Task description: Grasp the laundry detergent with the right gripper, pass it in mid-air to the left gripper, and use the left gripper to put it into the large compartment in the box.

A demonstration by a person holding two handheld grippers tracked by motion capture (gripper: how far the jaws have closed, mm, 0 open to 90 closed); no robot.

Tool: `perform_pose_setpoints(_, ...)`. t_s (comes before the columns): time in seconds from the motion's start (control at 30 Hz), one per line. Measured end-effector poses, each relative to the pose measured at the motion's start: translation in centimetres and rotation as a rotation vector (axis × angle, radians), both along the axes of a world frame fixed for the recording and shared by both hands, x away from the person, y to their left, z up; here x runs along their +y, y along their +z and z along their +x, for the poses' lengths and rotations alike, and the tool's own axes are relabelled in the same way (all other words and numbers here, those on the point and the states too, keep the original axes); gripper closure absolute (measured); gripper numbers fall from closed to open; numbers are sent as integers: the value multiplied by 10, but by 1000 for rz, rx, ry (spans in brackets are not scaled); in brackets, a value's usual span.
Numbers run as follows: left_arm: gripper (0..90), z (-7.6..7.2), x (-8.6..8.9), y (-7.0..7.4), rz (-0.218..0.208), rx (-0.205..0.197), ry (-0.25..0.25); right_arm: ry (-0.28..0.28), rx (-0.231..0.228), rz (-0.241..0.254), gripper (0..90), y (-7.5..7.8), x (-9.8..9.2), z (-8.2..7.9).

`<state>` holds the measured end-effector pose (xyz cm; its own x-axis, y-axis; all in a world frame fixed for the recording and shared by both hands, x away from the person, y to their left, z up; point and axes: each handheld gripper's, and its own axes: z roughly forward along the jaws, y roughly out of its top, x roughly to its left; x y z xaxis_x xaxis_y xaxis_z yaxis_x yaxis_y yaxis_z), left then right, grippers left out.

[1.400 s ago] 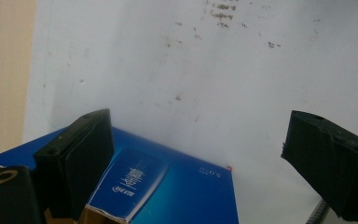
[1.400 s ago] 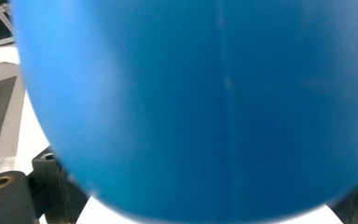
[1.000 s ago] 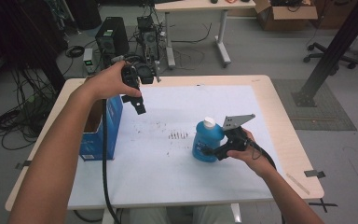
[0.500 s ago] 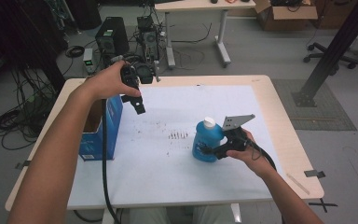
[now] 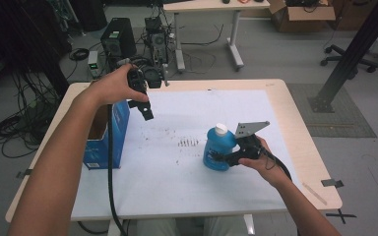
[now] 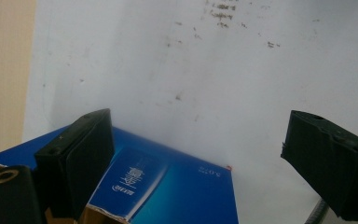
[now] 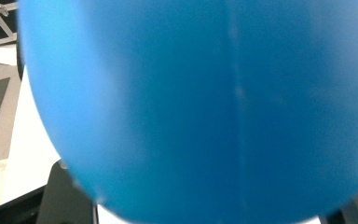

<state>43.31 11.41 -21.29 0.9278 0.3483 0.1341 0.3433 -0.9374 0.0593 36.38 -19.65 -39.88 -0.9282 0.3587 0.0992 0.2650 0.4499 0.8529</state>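
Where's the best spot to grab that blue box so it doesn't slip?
Probably the open top edge of the blue box. It stands upright with flaps open, so the left hand-held gripper, open just above it, could drop straight down and pinch one thin wall.

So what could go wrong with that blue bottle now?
The right gripper clamps the blue bottle low on its round, smooth body, so it might slip or tip when lifted. The left gripper hangs open beside the blue box, whose open top flaps could catch a jaw if it drops.
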Motion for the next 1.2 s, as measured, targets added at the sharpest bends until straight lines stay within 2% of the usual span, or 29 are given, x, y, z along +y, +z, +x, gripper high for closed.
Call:
perform_pose_setpoints(0.4,94,1,0,-1,-4,-4,-1,5,-4,2,401,-2,0,-1)
perform_pose_setpoints(0.8,94,-1,-2,0,-3,-5,-2,-11,-46,-15,435,0,2,-6)
perform_pose_setpoints(0.9,94,-1,-2,0,0,-6,-3,-21,-33,-3,436,0,1,-5)
perform_pose_setpoints(1.0,94,-2,-2,1,0,-8,-5,-19,-21,4,437,2,0,-4)
perform_pose_setpoints(1.2,94,-4,-2,2,2,-12,-6,-12,-28,13,438,13,-1,-4)
